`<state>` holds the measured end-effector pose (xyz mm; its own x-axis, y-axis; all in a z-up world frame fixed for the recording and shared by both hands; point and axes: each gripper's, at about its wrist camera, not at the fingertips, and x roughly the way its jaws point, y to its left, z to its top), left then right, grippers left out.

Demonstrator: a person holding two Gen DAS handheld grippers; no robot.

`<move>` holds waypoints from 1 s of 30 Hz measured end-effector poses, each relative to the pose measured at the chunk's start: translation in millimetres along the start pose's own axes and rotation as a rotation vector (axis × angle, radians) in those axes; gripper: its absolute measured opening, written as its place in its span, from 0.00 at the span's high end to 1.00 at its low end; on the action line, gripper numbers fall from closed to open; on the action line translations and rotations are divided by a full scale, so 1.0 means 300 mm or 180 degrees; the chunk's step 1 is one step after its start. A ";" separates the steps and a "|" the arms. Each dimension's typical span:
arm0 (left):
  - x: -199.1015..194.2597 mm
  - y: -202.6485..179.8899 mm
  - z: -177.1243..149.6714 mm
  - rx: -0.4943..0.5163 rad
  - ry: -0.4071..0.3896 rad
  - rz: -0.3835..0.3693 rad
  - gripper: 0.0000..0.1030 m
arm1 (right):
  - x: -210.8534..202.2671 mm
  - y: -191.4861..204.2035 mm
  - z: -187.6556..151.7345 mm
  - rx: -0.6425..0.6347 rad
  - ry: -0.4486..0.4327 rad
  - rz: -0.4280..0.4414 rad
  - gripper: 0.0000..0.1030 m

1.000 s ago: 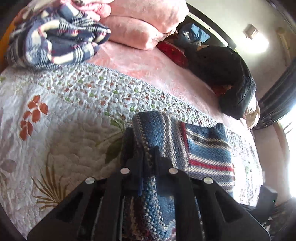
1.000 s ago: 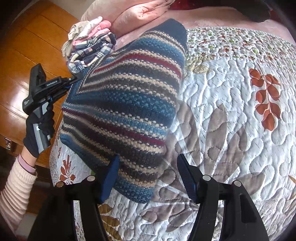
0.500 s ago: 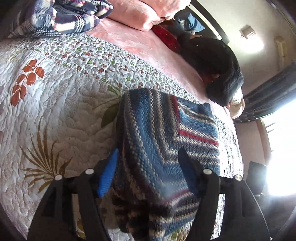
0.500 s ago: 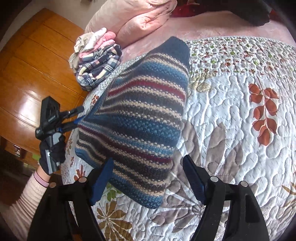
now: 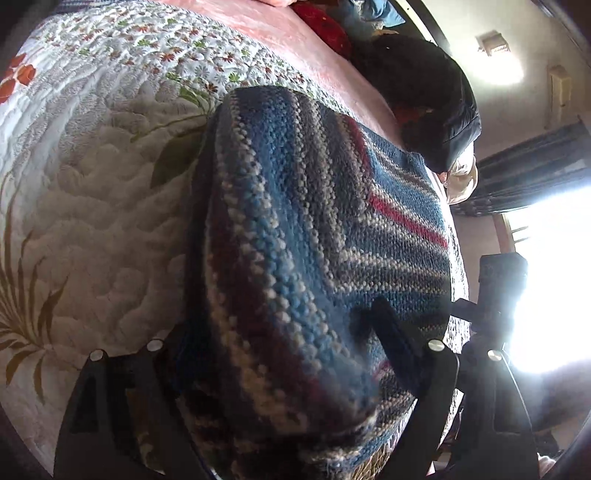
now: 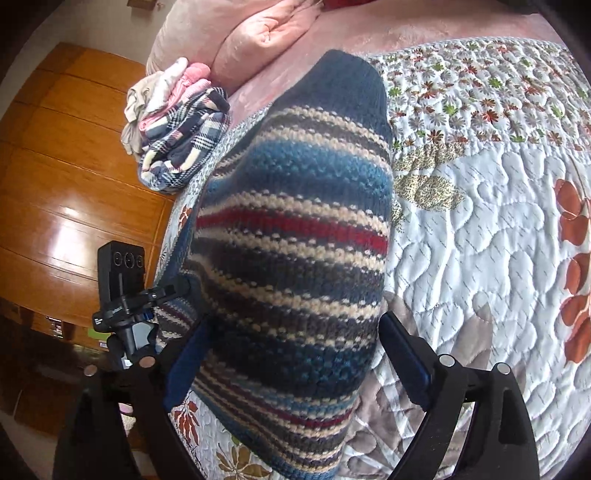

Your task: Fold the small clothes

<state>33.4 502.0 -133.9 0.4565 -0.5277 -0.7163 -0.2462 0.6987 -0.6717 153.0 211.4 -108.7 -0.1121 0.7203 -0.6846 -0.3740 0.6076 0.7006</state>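
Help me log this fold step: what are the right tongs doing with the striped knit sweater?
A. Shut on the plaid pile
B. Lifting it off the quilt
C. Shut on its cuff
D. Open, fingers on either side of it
D: the right tongs stand open, one finger on each side of the striped knit sweater, which lies on the quilt.

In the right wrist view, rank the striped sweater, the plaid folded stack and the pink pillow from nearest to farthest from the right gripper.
1. Striped sweater: lies between the open fingers of the right gripper.
2. Plaid folded stack: farther back on the left, at the bed's edge.
3. Pink pillow: farthest, at the top, behind the stack.
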 end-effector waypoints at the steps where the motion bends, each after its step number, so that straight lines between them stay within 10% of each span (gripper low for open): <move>1: 0.008 -0.005 0.003 0.0002 0.0028 0.0011 0.18 | 0.013 -0.008 0.002 0.0016 0.0015 0.0045 0.09; 7: 0.040 -0.023 0.020 0.0086 0.0123 0.0069 0.21 | 0.072 -0.014 0.016 0.0112 0.0080 0.0236 0.06; 14: 0.041 -0.053 0.017 0.0058 0.0049 0.0196 0.62 | 0.046 0.025 0.002 -0.0041 -0.0029 0.0141 0.31; 30: 0.083 -0.427 -0.322 0.0052 -0.0016 -0.0592 0.69 | -0.433 -0.126 -0.274 -0.0133 -0.0020 0.0063 0.39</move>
<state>-6.4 352.7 -83.8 0.4972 -0.6460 -0.5791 -0.1432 0.5972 -0.7892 106.0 67.3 -62.8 -0.1143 0.7341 -0.6693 -0.4099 0.5788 0.7049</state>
